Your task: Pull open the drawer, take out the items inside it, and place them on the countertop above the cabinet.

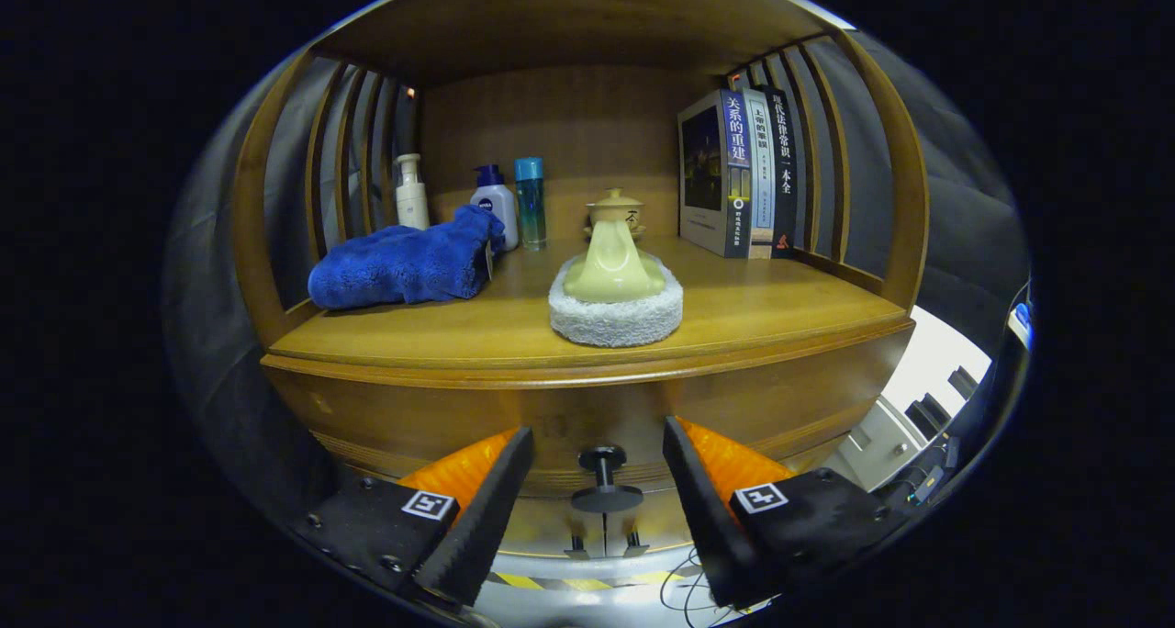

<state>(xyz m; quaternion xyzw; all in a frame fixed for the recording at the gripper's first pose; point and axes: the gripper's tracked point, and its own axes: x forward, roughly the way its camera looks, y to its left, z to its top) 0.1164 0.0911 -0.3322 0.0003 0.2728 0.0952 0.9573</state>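
Facing the cabinet, the gripper [598,490] stands wide, gripping nothing. The drawer knob [604,478] lies between its fingers, stem pointing toward the camera. The drawer front [587,417] sits flush below the surface [734,320].

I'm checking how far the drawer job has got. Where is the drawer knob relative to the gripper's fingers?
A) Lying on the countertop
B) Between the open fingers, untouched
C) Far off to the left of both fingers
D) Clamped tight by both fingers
B: the drawer knob sits in the gap of the open gripper, with clear space to each finger.
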